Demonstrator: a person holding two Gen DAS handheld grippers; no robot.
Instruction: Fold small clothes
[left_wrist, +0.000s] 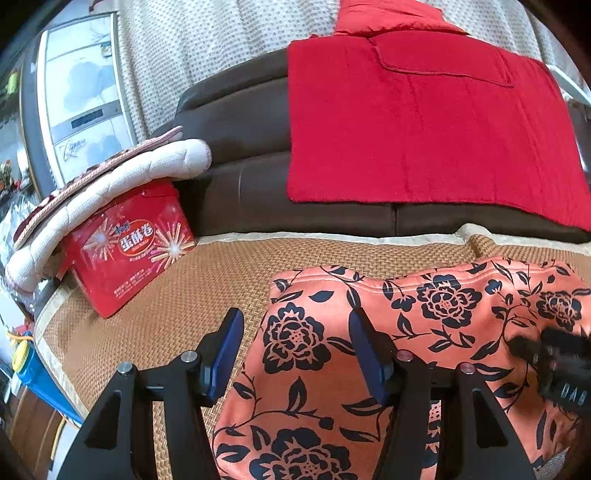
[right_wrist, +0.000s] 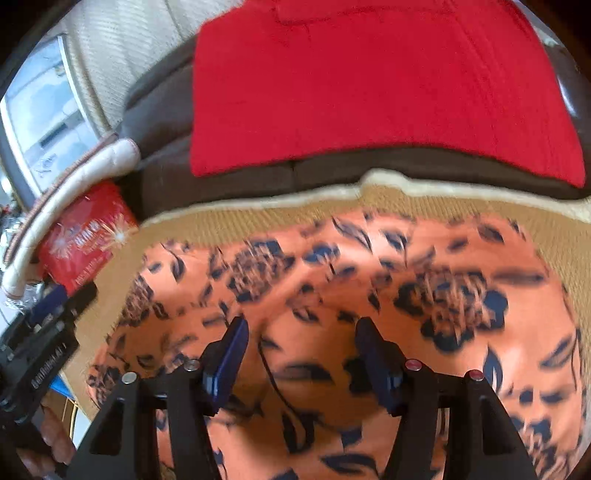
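An orange garment with a dark blue flower print lies on a woven straw mat. It also fills the lower right wrist view, blurred. My left gripper is open and empty, hovering over the garment's left edge. My right gripper is open and empty above the garment's middle. The right gripper shows at the right edge of the left wrist view. The left gripper shows at the left edge of the right wrist view.
A dark brown sofa stands behind the mat with a red towel draped over it. A red snack box leans under a white padded cushion at the left. A blue container sits off the mat's left edge.
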